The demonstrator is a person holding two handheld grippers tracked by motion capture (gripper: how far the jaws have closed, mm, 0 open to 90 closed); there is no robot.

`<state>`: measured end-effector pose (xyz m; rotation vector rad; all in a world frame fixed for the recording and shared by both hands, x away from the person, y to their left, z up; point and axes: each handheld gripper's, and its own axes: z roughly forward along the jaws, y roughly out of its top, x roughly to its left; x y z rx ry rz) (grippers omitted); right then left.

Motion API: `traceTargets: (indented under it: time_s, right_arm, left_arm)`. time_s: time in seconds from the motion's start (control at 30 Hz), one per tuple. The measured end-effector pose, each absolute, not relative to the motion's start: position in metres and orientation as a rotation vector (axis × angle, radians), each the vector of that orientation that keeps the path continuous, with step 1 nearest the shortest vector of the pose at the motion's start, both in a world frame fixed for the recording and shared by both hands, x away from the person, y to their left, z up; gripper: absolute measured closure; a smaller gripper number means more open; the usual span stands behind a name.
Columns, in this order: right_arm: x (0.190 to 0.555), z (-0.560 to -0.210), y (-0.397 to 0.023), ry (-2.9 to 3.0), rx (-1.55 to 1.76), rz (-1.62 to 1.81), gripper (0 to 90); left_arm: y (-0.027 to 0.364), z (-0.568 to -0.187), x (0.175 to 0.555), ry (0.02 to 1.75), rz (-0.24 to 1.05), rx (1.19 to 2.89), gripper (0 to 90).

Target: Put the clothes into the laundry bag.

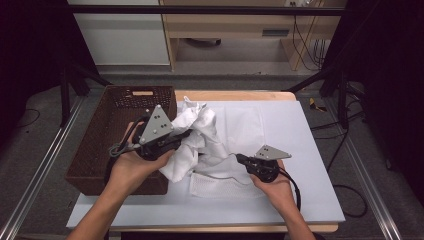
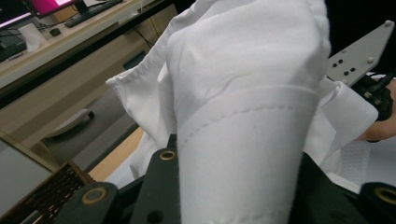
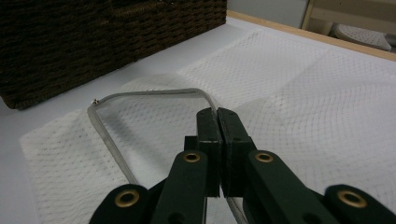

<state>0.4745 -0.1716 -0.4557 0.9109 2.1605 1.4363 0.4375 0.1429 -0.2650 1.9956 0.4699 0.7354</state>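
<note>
On the table, crumpled white shirt (image 1: 197, 135)

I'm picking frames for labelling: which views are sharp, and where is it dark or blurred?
High view: white garment evenly lit, room's corners black. Left gripper view: the garment close, soft; background blurred. Right gripper view: mesh bag and zipper edge crisp; wicker basket dark.

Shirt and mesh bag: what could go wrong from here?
1. The left tool grips the shirt in a bunch, and loose folds hang out; they may snag on the bag's zipper edge.
2. The right tool pinches the mesh bag at one point of the rim, so the opening looks nearly flat and the shirt could push the bag away.
</note>
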Motion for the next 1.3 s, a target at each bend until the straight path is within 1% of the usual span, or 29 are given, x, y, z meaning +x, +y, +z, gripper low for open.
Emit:
traceTargets:
  time_s: [0.53,0.87,1.03,1.3]
  right_arm:
    - [0.477,-0.456,-0.175,2.159,0.943,1.489,88.7]
    - [0.477,-0.455,-0.176,2.153,0.946,1.502,88.7]
    - [0.477,-0.455,-0.177,2.154,0.943,1.501,88.8]
    - [0.478,-0.454,-0.177,2.15,0.946,1.505,88.8]
  left_arm:
    - [0.12,-0.285,0.435,0.425,0.67,2.034,72.3]
    - [0.111,-0.31,0.437,0.438,0.607,2.056,72.3]
    - [0.108,-0.312,0.435,0.431,0.597,2.057,72.2]
    - [0.102,-0.302,0.429,0.409,0.591,2.043,72.2]
